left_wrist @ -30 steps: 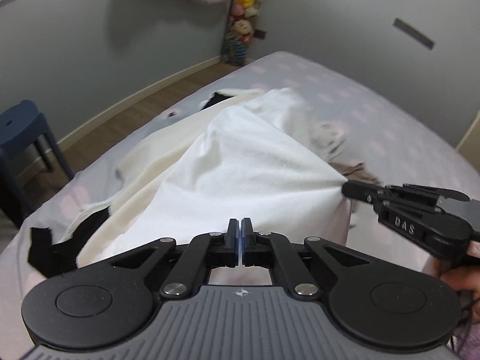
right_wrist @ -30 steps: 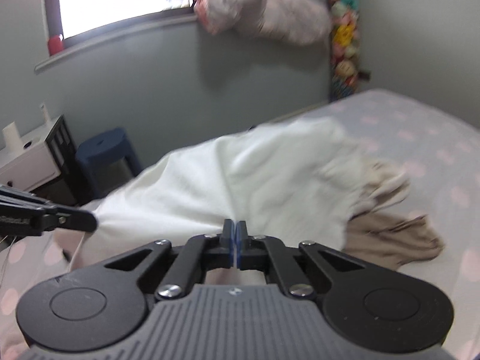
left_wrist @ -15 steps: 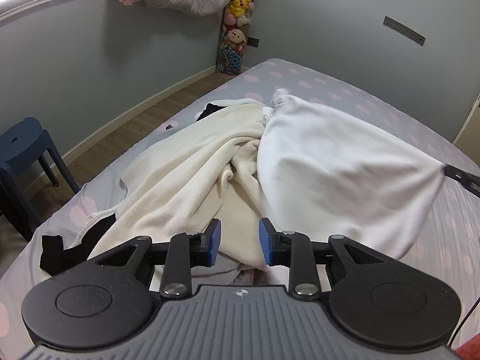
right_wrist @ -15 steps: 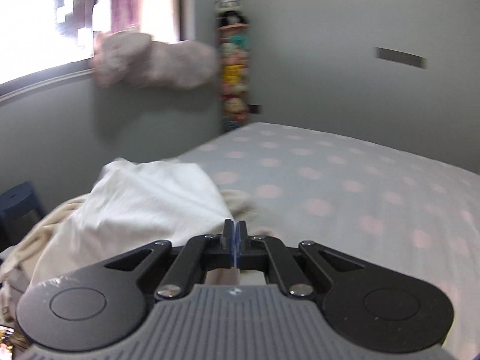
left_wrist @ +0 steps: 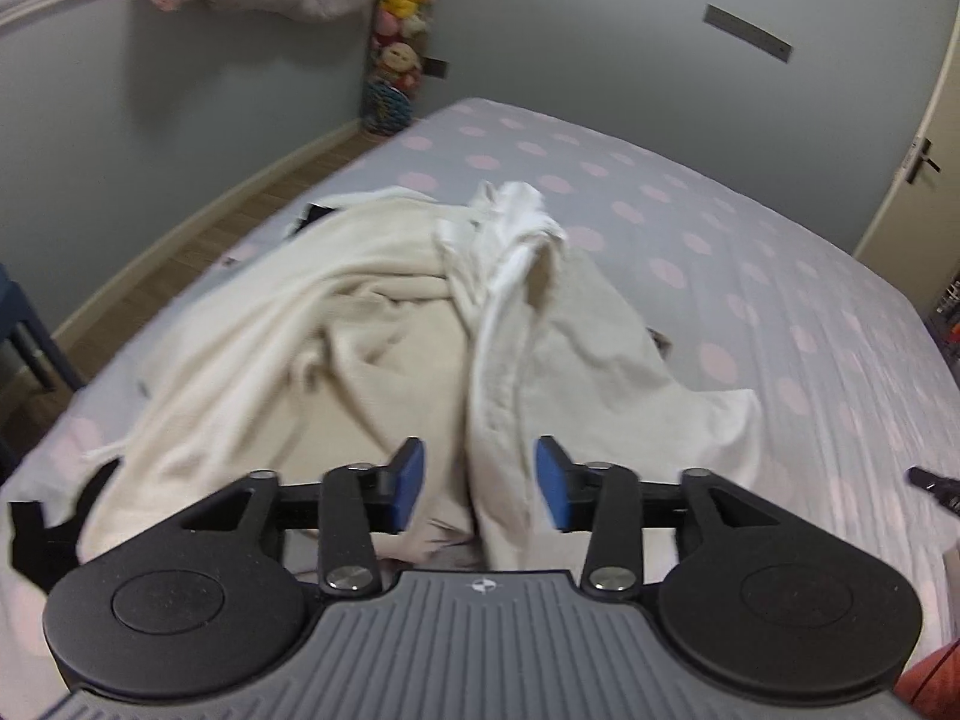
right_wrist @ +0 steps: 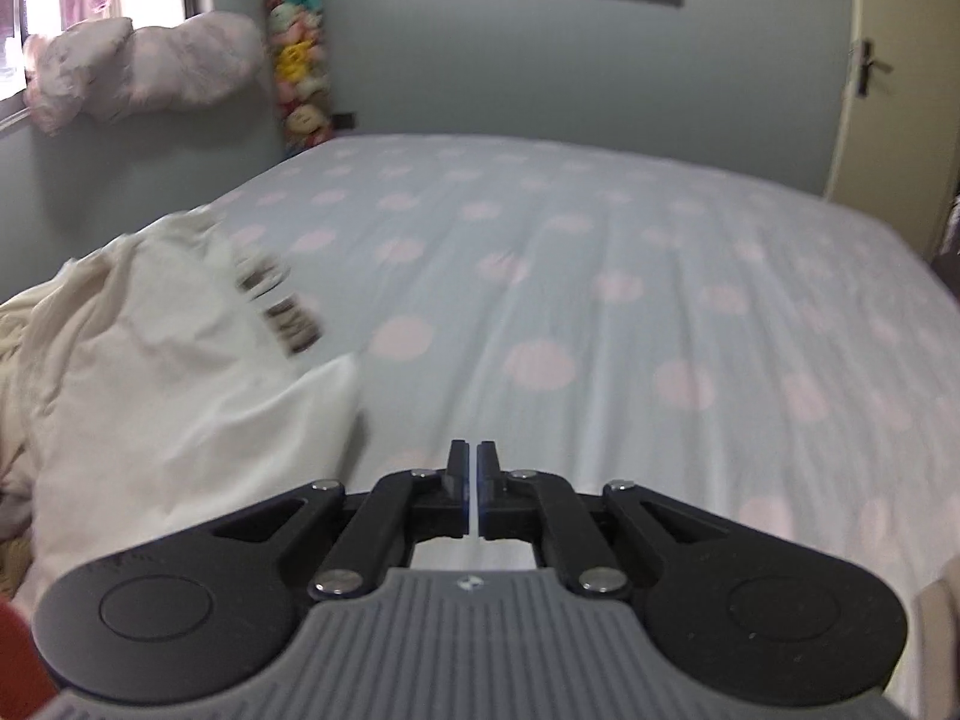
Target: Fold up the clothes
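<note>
A white garment (left_wrist: 510, 300) lies crumpled on the bed (left_wrist: 780, 252), draped over a cream garment (left_wrist: 288, 330). My left gripper (left_wrist: 480, 483) hangs open just above them. A ridge of the white cloth runs between its blue pads (left_wrist: 408, 477) without being pinched. In the right wrist view the white garment (right_wrist: 168, 408) lies to the left, with dark print near its edge. My right gripper (right_wrist: 472, 480) is shut to a thin slit over bare bedsheet (right_wrist: 600, 300), with no cloth seen between its fingers. Its tip (left_wrist: 933, 485) shows at the far right of the left wrist view, apart from the garment.
A black cloth (left_wrist: 36, 540) lies at the bed's near left corner. A blue stool (left_wrist: 18, 312) stands on the floor at left. Plush toys (right_wrist: 297, 60) hang in the far corner, and a door (right_wrist: 888, 90) is at the right. The dotted sheet stretches away to the right.
My left gripper opened and let go of the white garment, which dropped in a heap onto the cream one. My right gripper swung right over the bed, away from the cloth.
</note>
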Available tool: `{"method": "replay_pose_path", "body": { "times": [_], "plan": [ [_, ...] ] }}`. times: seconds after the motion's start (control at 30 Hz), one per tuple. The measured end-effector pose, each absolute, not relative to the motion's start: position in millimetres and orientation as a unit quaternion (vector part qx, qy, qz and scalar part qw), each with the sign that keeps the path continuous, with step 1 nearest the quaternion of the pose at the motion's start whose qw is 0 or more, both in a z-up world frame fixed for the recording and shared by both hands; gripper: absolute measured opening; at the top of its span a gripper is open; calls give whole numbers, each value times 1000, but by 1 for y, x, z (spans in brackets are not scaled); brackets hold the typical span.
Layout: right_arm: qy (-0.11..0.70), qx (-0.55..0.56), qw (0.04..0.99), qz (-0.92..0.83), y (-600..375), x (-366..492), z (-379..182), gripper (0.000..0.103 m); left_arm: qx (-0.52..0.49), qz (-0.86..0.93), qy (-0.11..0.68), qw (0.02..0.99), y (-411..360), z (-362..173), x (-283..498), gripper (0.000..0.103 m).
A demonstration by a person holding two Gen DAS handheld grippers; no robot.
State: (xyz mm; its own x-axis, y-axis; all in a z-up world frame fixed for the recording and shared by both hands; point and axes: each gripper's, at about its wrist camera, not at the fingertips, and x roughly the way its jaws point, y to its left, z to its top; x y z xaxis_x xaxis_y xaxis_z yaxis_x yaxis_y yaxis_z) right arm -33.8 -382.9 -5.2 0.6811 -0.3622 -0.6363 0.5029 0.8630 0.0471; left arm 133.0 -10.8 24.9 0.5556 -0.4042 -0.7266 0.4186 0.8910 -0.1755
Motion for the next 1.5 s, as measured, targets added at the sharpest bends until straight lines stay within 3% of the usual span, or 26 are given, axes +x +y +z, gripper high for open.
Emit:
{"method": "replay_pose_path", "body": {
  "times": [0.13,0.23,0.73,0.9,1.07,1.2,1.3,1.33,1.4,1.43,1.5],
  "plan": [
    [334,123,916,-185,-358,-15,-16,10,19,-239,422,874,-25,15,133,44],
    [337,125,923,-139,-335,7,-20,33,18,-238,430,871,-29,8,137,47],
    [349,109,931,11,-248,134,-27,39,35,-244,443,862,-58,-36,198,45],
    [337,116,934,36,-238,178,-20,39,24,-239,426,872,-50,-33,224,36],
    [334,122,931,80,-212,216,-22,52,21,-225,418,880,-37,-29,243,32],
    [343,114,926,108,-187,237,-31,52,20,-222,422,879,-29,-28,249,32],
    [354,103,923,111,-173,249,-41,49,16,-225,426,876,-31,-29,247,32],
    [360,101,921,108,-172,252,-45,42,15,-226,427,875,-31,-29,247,32],
    [362,105,922,94,-177,249,-47,10,12,-228,430,874,-32,-30,246,32],
    [362,106,922,87,-180,247,-47,3,11,-229,431,873,-32,-30,245,32],
    [363,109,923,71,-186,243,-49,3,8,-231,434,871,-33,-30,244,32]
  ]
}}
